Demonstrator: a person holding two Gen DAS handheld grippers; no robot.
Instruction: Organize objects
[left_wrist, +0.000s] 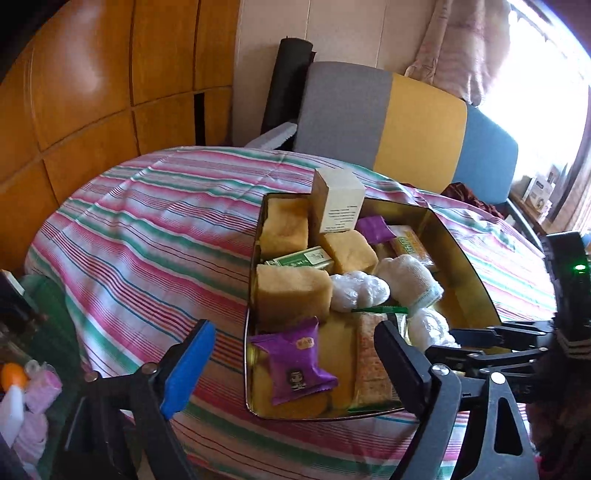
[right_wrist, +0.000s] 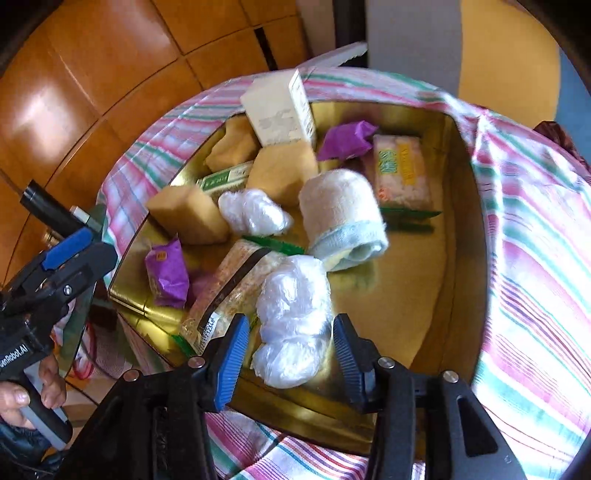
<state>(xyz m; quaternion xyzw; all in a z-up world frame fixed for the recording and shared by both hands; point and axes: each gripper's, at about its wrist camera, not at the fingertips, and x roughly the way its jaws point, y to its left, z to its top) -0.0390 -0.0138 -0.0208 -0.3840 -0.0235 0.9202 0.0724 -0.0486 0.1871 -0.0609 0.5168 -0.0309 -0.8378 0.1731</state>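
A gold tin box (left_wrist: 461, 258) (right_wrist: 424, 280) sits on a striped cloth and holds several items. Among them are yellow sponge blocks (left_wrist: 291, 295), purple snack packets (left_wrist: 295, 365), a white carton (left_wrist: 338, 201) (right_wrist: 277, 107), a rolled white towel (right_wrist: 343, 218) and crumpled clear plastic bags (right_wrist: 291, 321). My left gripper (left_wrist: 291, 362) is open above the tin's near left corner, over a purple packet. My right gripper (right_wrist: 286, 354) is open, its fingers on either side of a plastic bag without gripping it. The right gripper also shows in the left wrist view (left_wrist: 498, 339).
The striped cloth (left_wrist: 147, 229) covers a round table. A grey, yellow and blue chair back (left_wrist: 388, 125) stands behind it. Wooden panels (left_wrist: 92, 92) line the left. Clutter lies on the floor at the lower left (left_wrist: 22, 398).
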